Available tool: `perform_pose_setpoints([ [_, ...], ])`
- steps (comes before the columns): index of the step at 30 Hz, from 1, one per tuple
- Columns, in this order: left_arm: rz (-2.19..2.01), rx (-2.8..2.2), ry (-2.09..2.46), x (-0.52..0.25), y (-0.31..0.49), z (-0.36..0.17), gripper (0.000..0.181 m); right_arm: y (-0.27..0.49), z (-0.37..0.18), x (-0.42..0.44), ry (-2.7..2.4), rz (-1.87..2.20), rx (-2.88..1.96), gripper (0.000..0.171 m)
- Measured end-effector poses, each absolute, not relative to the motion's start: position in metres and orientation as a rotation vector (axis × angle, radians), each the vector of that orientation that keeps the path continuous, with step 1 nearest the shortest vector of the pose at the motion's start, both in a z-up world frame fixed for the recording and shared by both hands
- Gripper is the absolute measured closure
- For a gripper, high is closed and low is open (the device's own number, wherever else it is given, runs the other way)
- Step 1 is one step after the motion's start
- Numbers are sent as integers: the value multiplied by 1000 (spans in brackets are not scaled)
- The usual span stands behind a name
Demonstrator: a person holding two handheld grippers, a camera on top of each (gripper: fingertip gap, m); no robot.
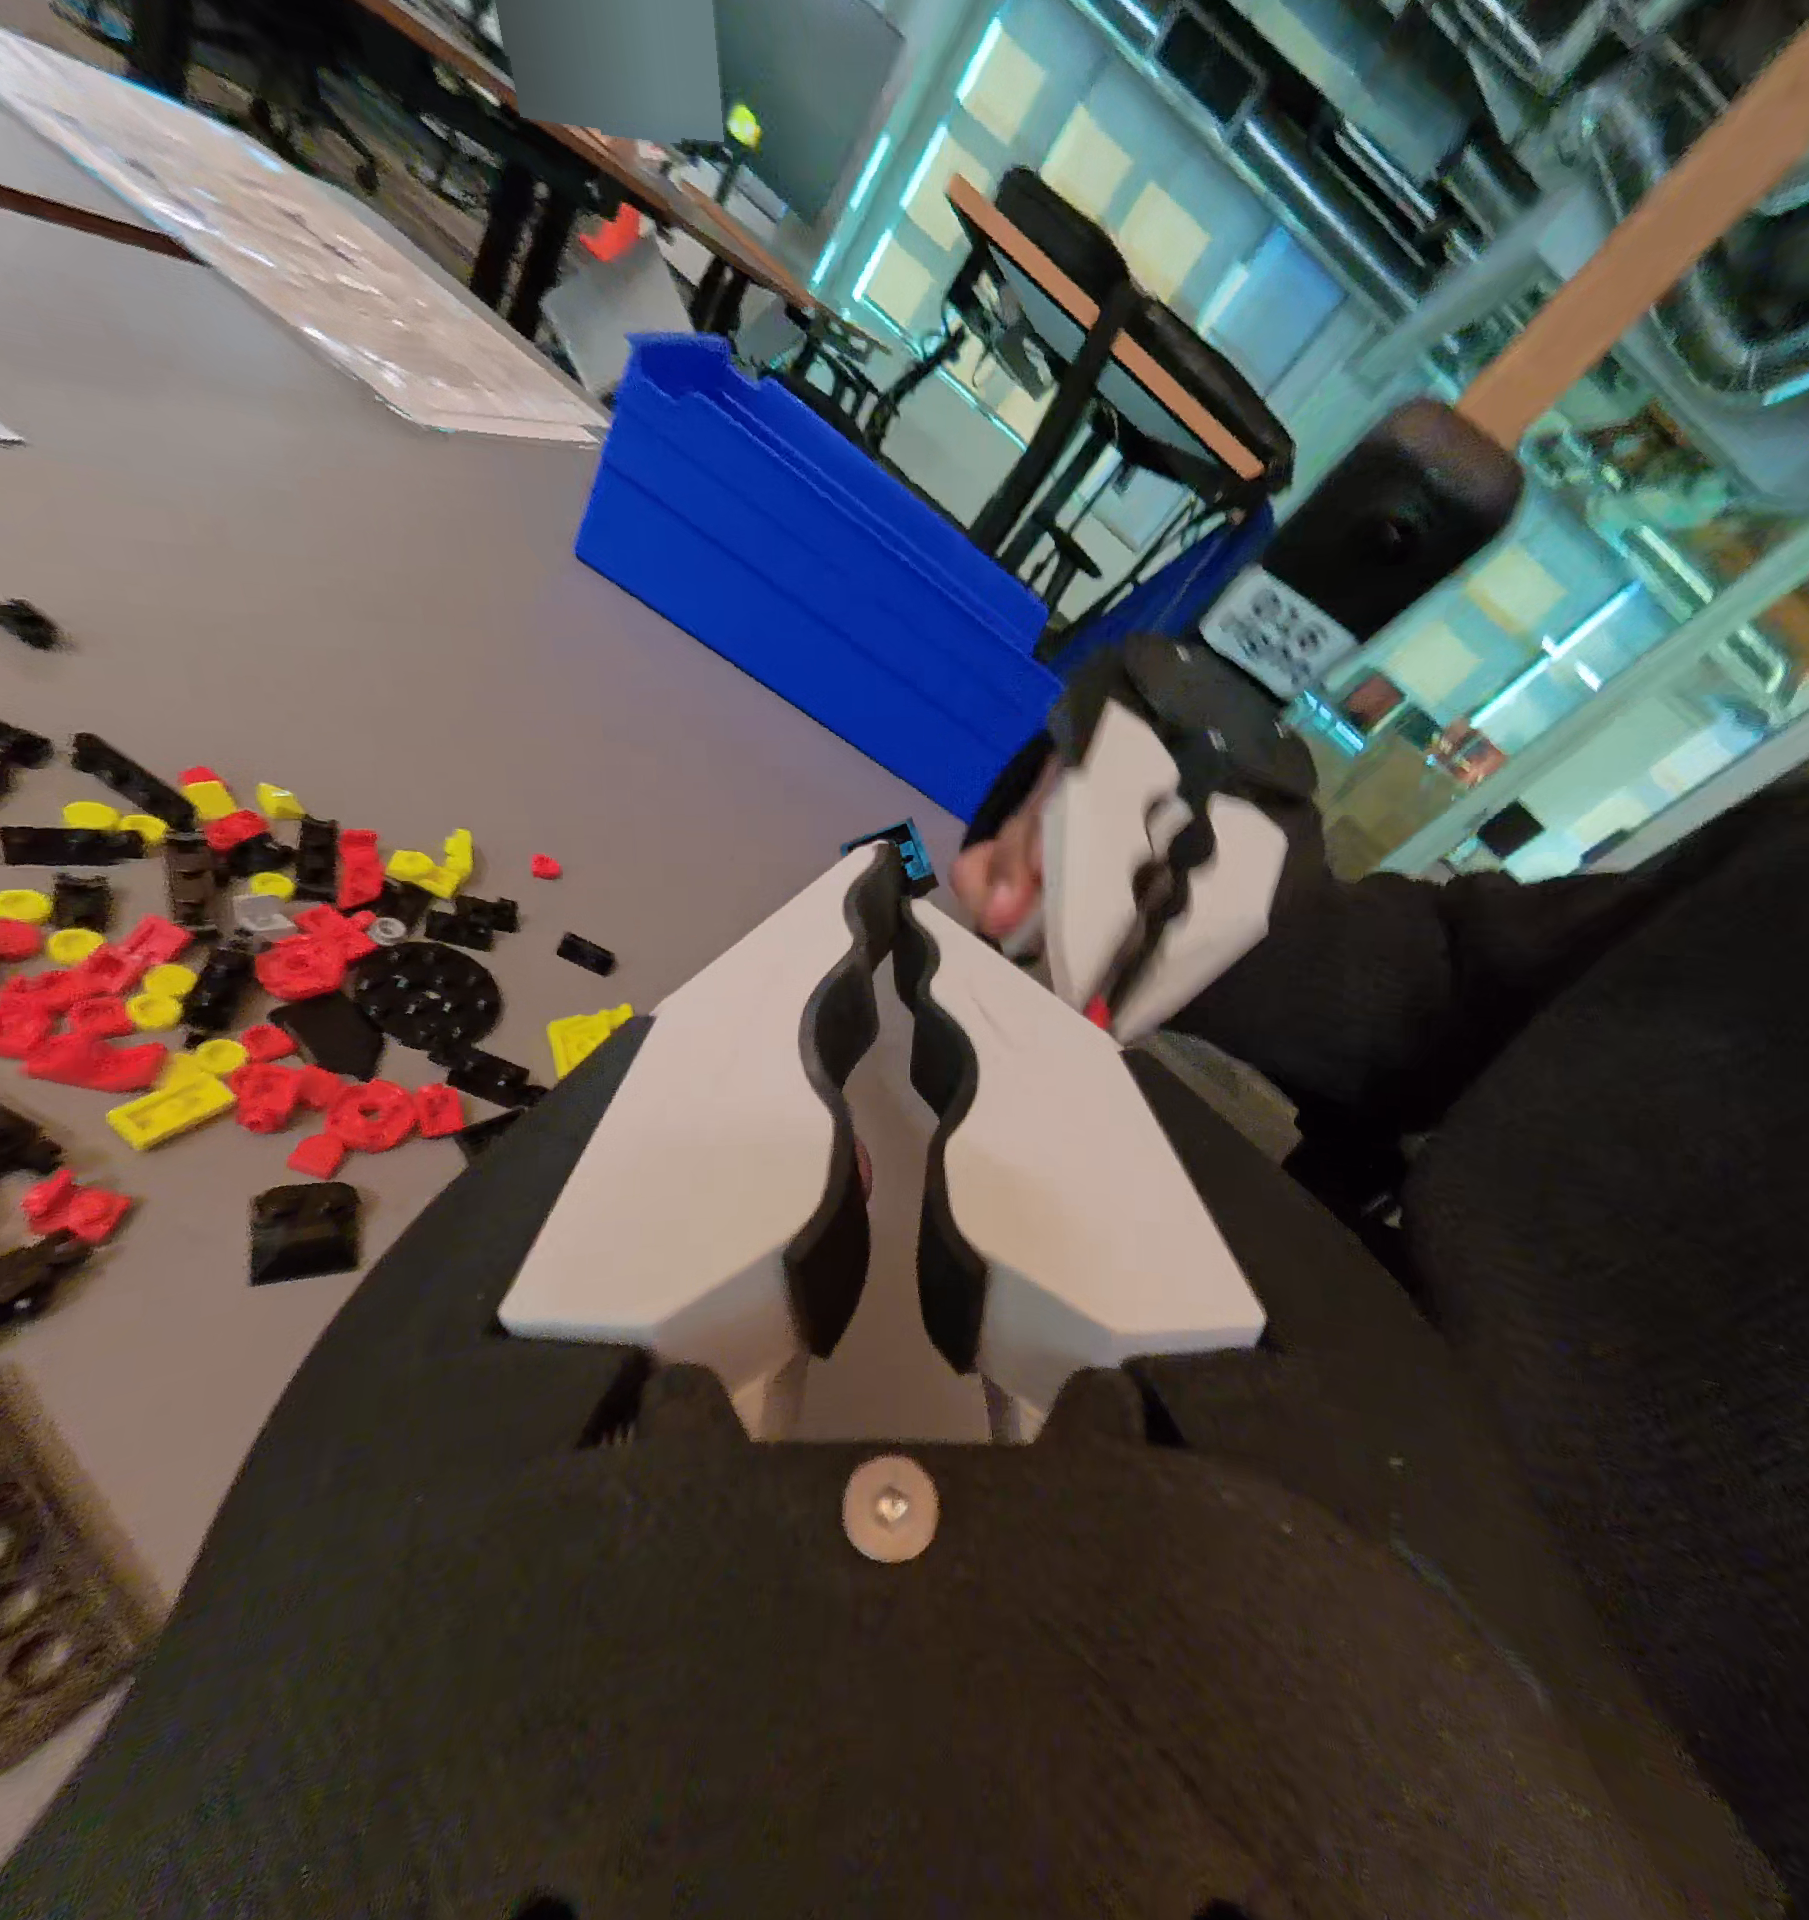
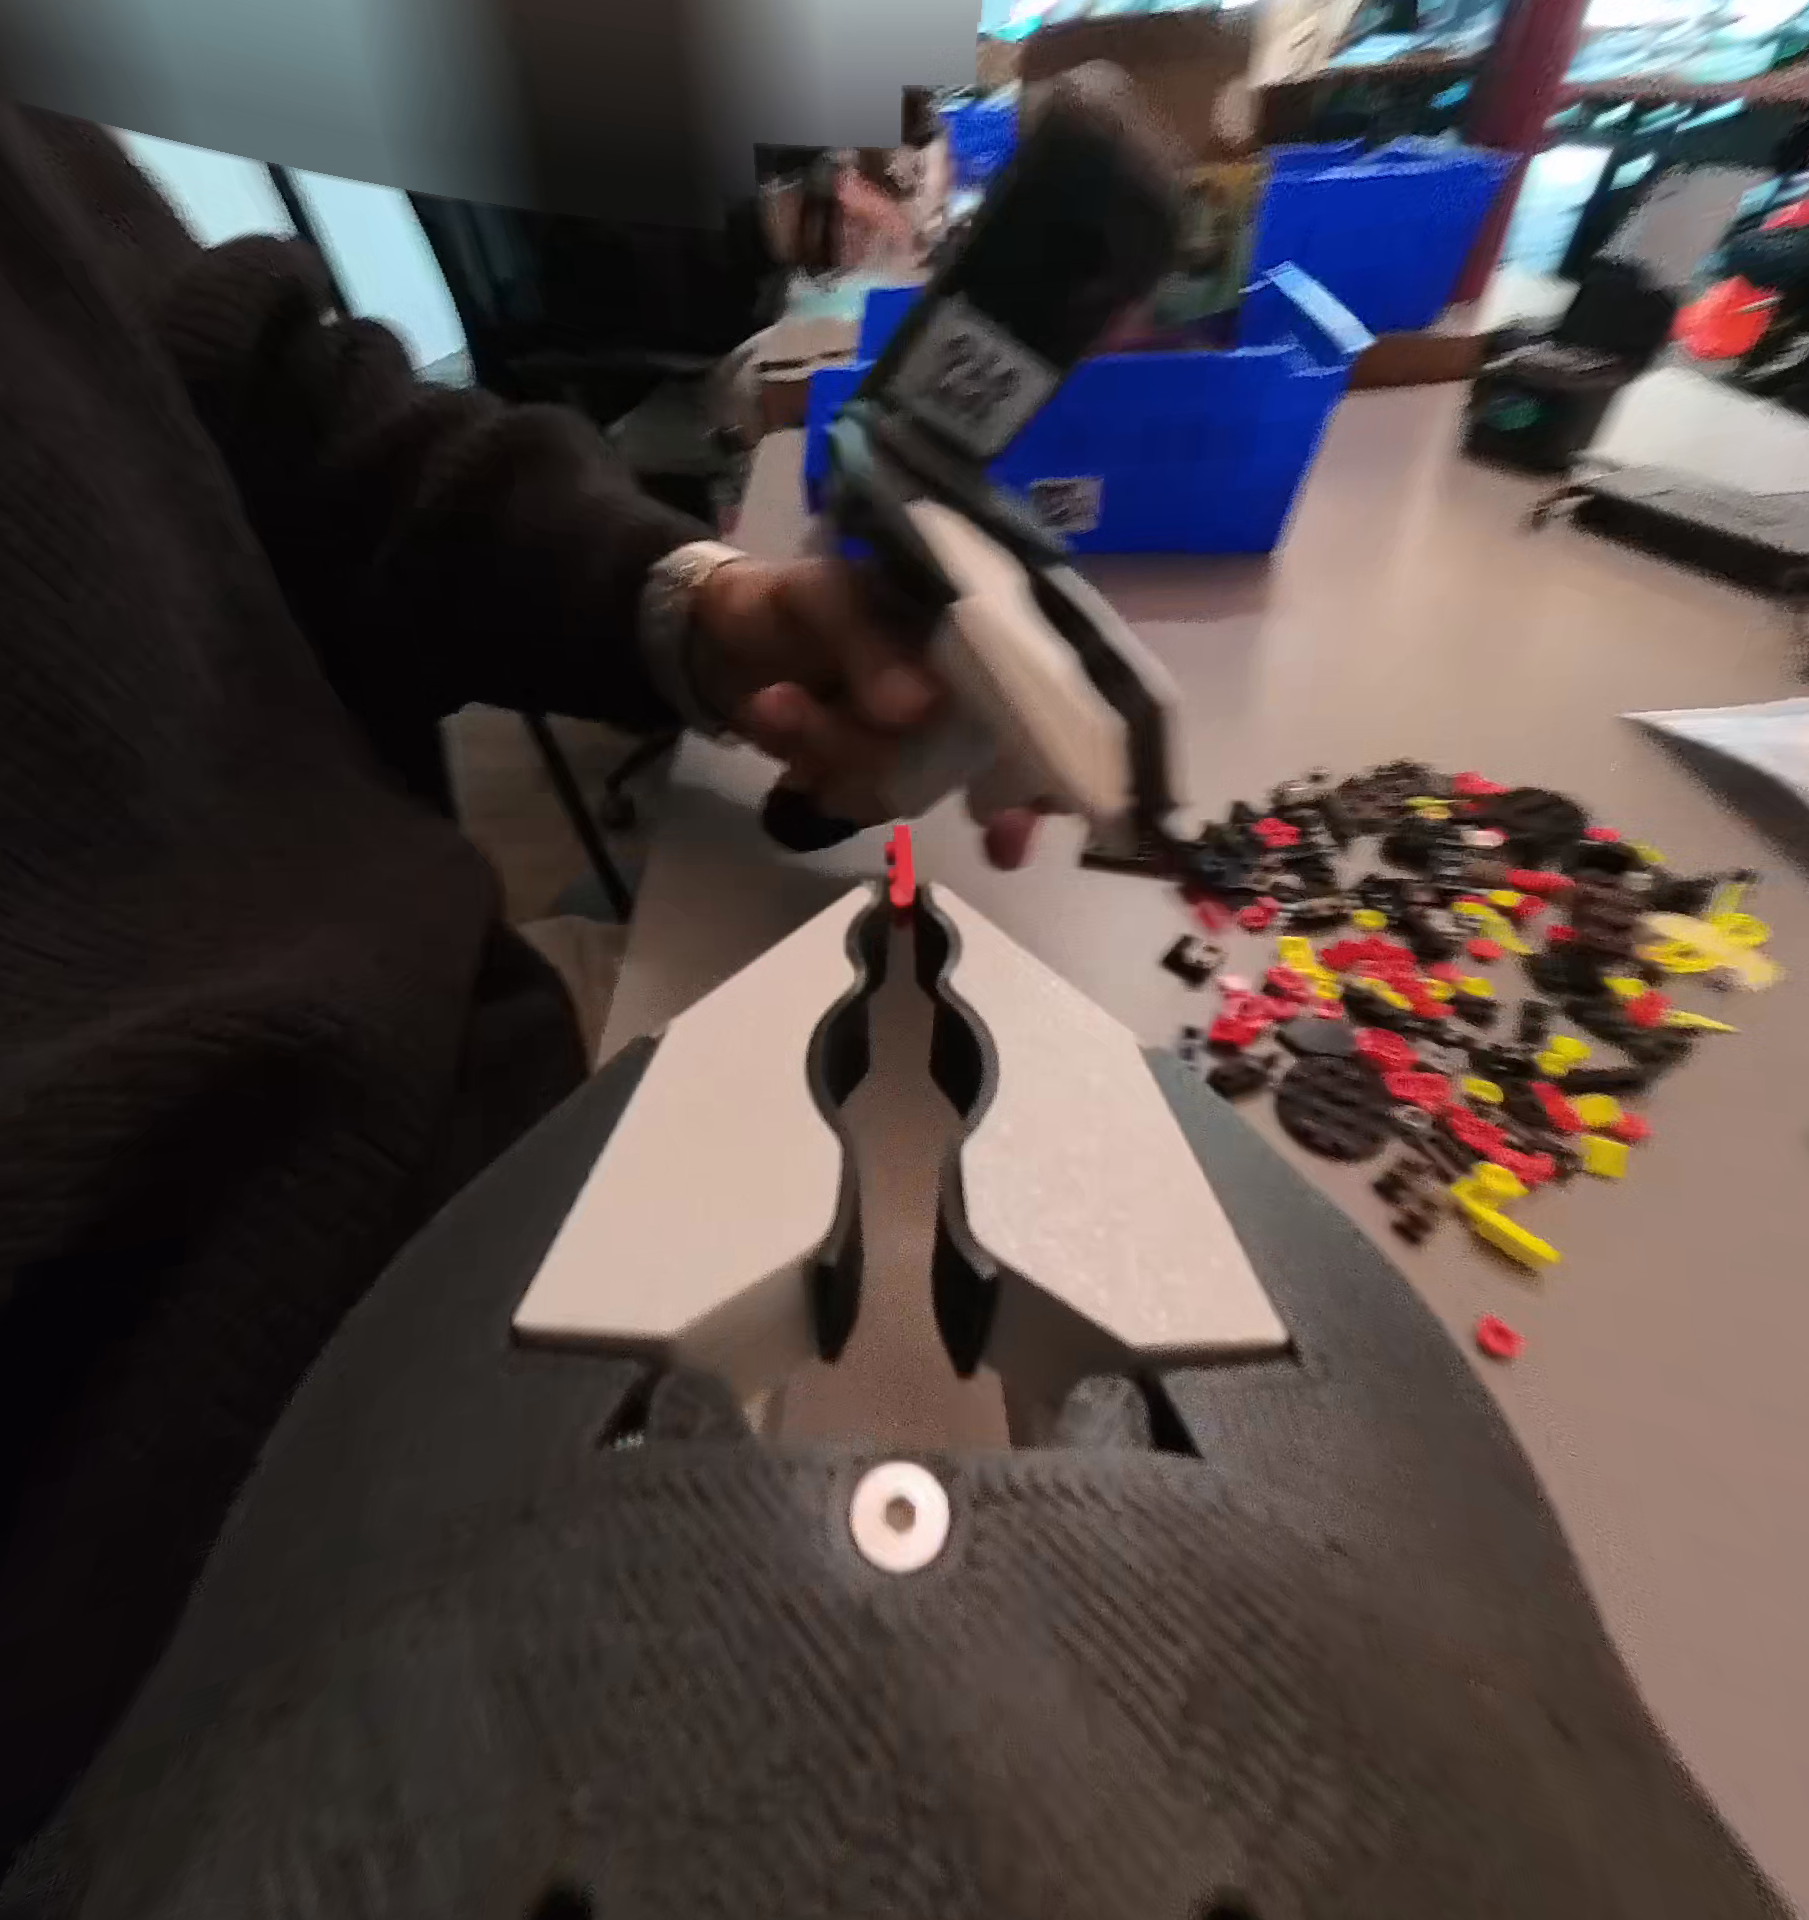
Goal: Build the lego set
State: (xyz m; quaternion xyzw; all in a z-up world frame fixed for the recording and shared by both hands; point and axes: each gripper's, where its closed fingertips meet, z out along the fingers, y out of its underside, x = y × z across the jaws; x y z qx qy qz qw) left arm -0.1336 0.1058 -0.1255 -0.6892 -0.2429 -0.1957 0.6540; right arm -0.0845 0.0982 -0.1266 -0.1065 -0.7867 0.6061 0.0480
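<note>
Both tongs are being held up off the grey tabletop (image 1: 360,582). Left gripper (image 1: 895,868) is pinching a small blue-and-black plastic lego piece (image 1: 905,847) at its very tips, jaws nearly together. Right gripper (image 2: 900,904) is clamping a thin red plastic lego piece (image 2: 899,868) that is sticking up past its narrowed tips. Loose red, yellow and black lego pieces (image 1: 235,977) are lying in a heap on the table, left of the left gripper and to the right of the right one. Beyond both tips, a blue plastic bin (image 1: 806,561) is standing.
</note>
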Motion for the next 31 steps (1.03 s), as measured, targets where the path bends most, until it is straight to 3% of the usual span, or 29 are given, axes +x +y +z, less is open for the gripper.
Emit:
perform_pose_setpoints([
  [3, -413, -1610, -534, -139, 101, -134, 181, 93, -141, -93, -2364, 1512, -188, 168],
  [16, -672, -1276, -859, -181, 76, -133, 181, 137, -172, -159, -2225, 1800, -1127, 168],
  [20, -725, -1242, -895, -183, 76, -136, 181, 136, -179, -170, -2158, 1856, -1377, 151],
  [22, -760, -1221, -907, -182, 76, -137, 181, 143, -178, -175, -2120, 1817, -1354, 150],
  [24, -802, -1197, -909, -180, 78, -136, 181, 142, -168, -172, -2116, 1848, -1269, 129],
  [25, -825, -1189, -908, -178, 79, -135, 181, 137, -160, -167, -2120, 1902, -1203, 127],
  [31, -945, -1237, -845, -151, 98, -136, 181, 116, -144, -146, -2199, 1872, -885, 141],
])
